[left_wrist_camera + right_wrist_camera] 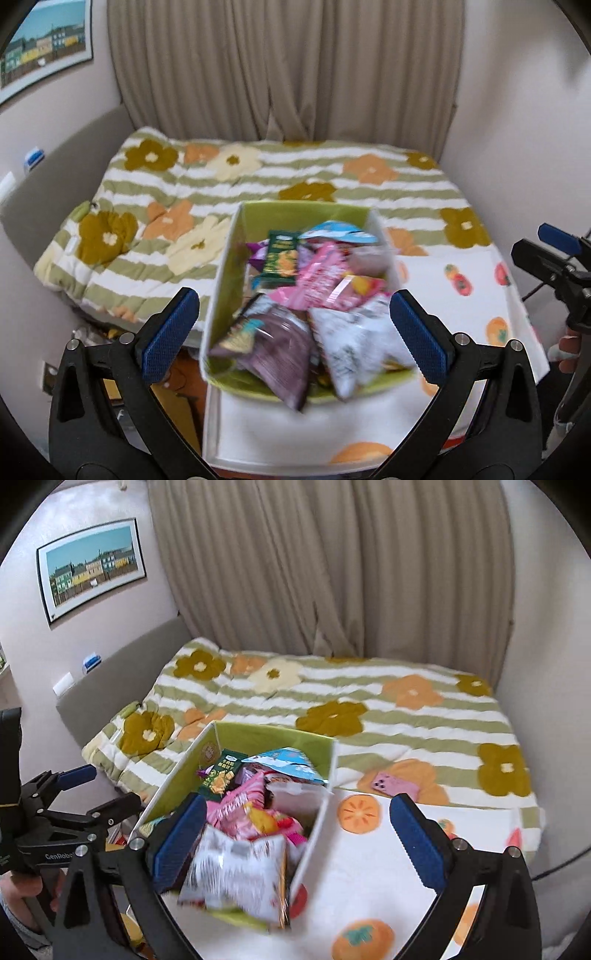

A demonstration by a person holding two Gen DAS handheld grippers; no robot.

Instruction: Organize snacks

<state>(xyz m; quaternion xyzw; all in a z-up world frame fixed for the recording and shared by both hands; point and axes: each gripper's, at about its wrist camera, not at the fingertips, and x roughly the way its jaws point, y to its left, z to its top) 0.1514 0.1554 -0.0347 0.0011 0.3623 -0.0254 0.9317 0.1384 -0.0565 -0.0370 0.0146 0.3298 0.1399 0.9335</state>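
**Both grippers spread above a full snack box on the bed**

The snacks sit piled in a green-lined box [225,266] standing on a white persimmon-print cloth [461,288] at the near end of the bed. The pile includes a dark green packet [281,258], a pink packet [317,280], a purple-brown bag [277,354] and a white printed bag [354,347], the last two slumping over the near rim.

The left gripper [294,334] hangs over the box with fingers wide apart, holding nothing. The right gripper [298,843] is likewise spread and empty, its left finger down by the box's near-left corner (contact can't be told).

Step judgement: the scene fits either snacks about to be sorted out of the box or snacks just gathered into it; the frames don't settle which. If a bag is to be gripped, the crinkly overhanging ones call for a pinch on an edge, not the puffed middle.

Hard to read: both views are motion-blurred, so most labels are illegible. The lower layers of the box are buried. A pink phone [393,784] lies on the floral quilt [369,701] beyond the cloth. Clutter on the floor left of the box is unidentifiable. Only bits of the person's hands show.
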